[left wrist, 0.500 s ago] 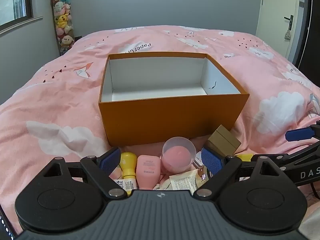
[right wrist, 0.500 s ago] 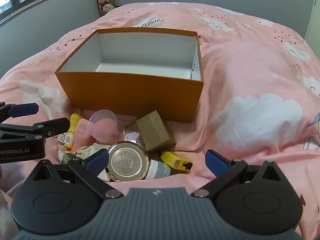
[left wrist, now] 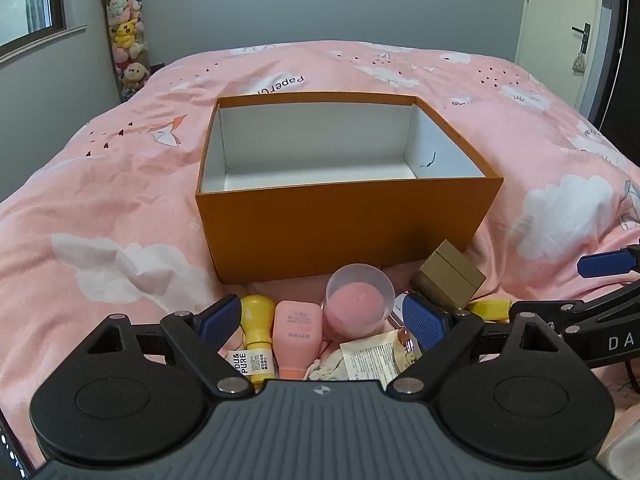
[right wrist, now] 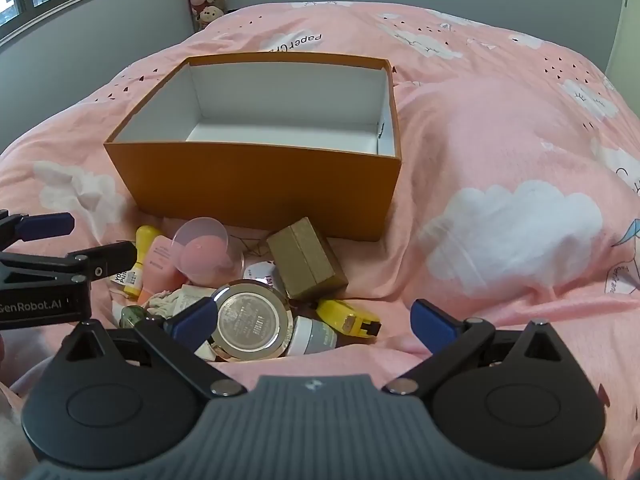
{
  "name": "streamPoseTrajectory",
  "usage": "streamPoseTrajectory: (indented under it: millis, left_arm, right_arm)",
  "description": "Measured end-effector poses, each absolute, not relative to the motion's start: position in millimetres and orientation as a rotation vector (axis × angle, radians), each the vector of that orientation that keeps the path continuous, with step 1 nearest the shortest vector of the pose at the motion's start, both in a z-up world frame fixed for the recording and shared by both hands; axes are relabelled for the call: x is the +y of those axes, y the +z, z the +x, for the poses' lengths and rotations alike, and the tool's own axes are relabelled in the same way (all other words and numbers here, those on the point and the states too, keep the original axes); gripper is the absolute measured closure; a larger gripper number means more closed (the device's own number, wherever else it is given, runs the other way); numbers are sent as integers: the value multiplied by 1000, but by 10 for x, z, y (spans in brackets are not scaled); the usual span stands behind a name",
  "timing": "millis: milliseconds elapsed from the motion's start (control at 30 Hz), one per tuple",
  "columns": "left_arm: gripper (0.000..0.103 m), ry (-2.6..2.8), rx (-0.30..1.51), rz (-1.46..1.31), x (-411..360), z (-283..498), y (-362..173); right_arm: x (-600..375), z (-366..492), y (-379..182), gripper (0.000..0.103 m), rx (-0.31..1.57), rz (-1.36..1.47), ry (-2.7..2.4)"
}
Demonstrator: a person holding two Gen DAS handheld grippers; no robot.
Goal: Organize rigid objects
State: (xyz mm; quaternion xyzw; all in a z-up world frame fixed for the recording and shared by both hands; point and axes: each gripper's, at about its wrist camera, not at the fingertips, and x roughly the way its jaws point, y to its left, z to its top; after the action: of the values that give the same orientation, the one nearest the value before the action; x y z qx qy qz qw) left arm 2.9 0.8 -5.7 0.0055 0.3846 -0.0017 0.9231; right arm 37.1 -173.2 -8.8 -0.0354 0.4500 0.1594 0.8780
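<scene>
Your left gripper (left wrist: pixel 322 320) hangs with its jaws wide apart over the heap of small items on the bed (left wrist: pixel 120 208), gripping nothing. Your right gripper (right wrist: pixel 314 318) is likewise spread, empty, beside the round compact (right wrist: pixel 250 326). The orange box (left wrist: pixel 348 232) sits mid-bed, open; its near wall hides part of its floor. Against that wall lie the yellow bottle (left wrist: pixel 256 320), pink tube (left wrist: pixel 298 334), clear cup (left wrist: pixel 358 300) and gold box (right wrist: pixel 306 258). A grey-labelled jar (right wrist: pixel 314 336) is half covered by the compact, and the yellow tape measure (right wrist: pixel 348 318) lies just right of it. The crumpled cloth and paper under your left gripper's body are partly cut off.
</scene>
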Motion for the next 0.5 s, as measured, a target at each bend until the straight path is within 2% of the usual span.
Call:
streamPoseTrajectory:
  millis: [500]
  left_arm:
    - [0,-3,792,10,9,30,-60]
  right_arm:
    - [-1774,377,-118,2,951,-73,329]
